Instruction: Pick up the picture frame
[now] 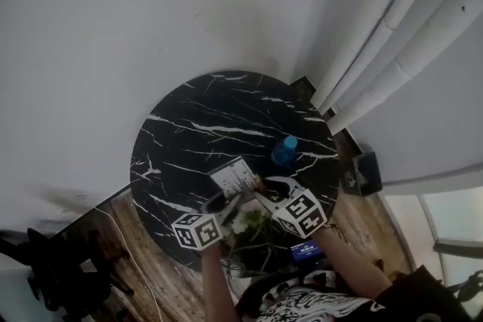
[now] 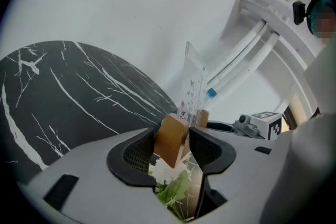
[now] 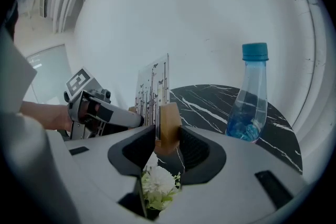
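Left tongs point(image 2: 180, 140) and right tongs point(image 3: 167, 136) both clenched on the wooden bottom of the clear picture frame point(image 3: 153, 89), frame upright by the round black counter's point(image 1: 189, 124) near edge, blue-capped water bottle point(image 3: 251, 99) just beside it

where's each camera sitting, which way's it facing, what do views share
Head view: on the person's head, facing steeply down at the round black white-veined marble table; forearms, left gripper, right gripper show.
Left gripper view: on the left gripper, along its jaws, shut on a wooden foot of the clear printed picture frame; right gripper's marker cube shows.
Right gripper view: on the right gripper, jaws shut on the frame's other foot, facing the blue-capped clear plastic bottle; left gripper and hand show.
Shared: all see frame and table.
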The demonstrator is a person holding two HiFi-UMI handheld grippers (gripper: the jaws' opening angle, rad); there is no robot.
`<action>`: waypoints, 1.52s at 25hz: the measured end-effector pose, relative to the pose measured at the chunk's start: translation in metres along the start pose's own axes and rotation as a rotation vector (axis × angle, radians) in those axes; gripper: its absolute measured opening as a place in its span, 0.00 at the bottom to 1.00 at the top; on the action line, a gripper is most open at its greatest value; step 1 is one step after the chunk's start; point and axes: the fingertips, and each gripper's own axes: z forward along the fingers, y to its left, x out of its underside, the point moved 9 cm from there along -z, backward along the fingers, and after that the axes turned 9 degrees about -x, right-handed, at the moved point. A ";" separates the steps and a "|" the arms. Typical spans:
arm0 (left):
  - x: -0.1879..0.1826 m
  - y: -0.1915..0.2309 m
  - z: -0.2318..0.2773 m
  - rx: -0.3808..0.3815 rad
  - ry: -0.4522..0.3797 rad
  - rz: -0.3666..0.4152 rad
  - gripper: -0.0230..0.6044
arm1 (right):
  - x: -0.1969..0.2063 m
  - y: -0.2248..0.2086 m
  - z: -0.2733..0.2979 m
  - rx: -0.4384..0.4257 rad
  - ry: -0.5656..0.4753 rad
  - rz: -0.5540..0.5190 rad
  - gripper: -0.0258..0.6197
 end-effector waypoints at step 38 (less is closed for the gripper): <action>0.026 -0.046 -0.038 0.054 0.020 0.014 0.38 | 0.012 0.048 -0.059 0.047 -0.055 0.043 0.25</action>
